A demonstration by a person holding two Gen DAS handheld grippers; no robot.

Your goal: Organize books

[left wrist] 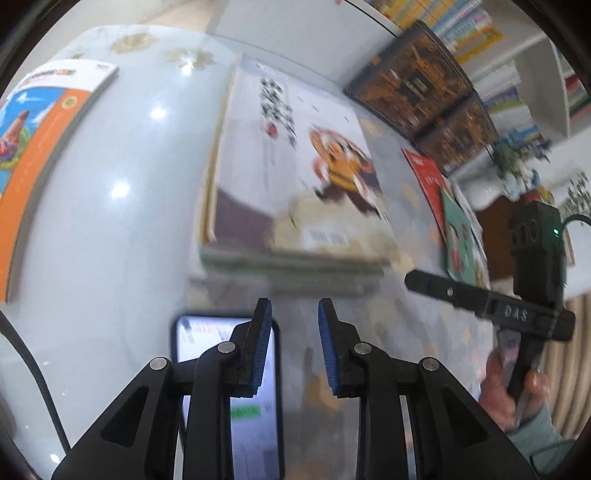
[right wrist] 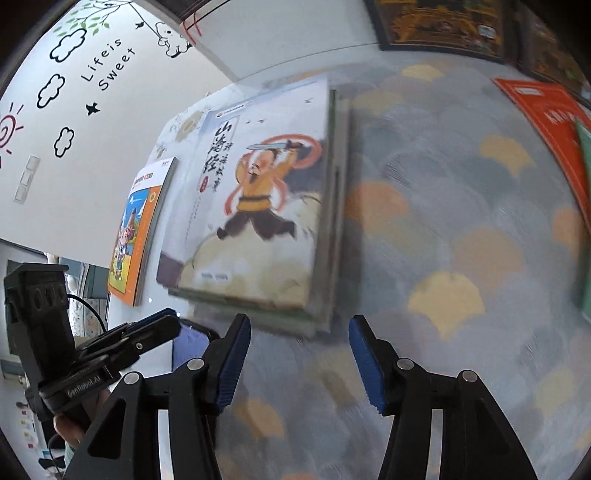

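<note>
A stack of books lies flat on the table, topped by a picture book showing a leaping figure in yellow. My left gripper hovers just short of the stack's near edge, open, nothing between its blue pads. My right gripper is also open and empty, near the stack's lower right corner. An orange and blue book lies apart to the left. A red book and a green one lie to the right. Both views are blurred.
A lit phone lies under my left gripper. The tabletop has a scalloped blue and yellow pattern. Dark framed boxes lean at the back. A shelf of books stands behind. A hand holds the other gripper's handle.
</note>
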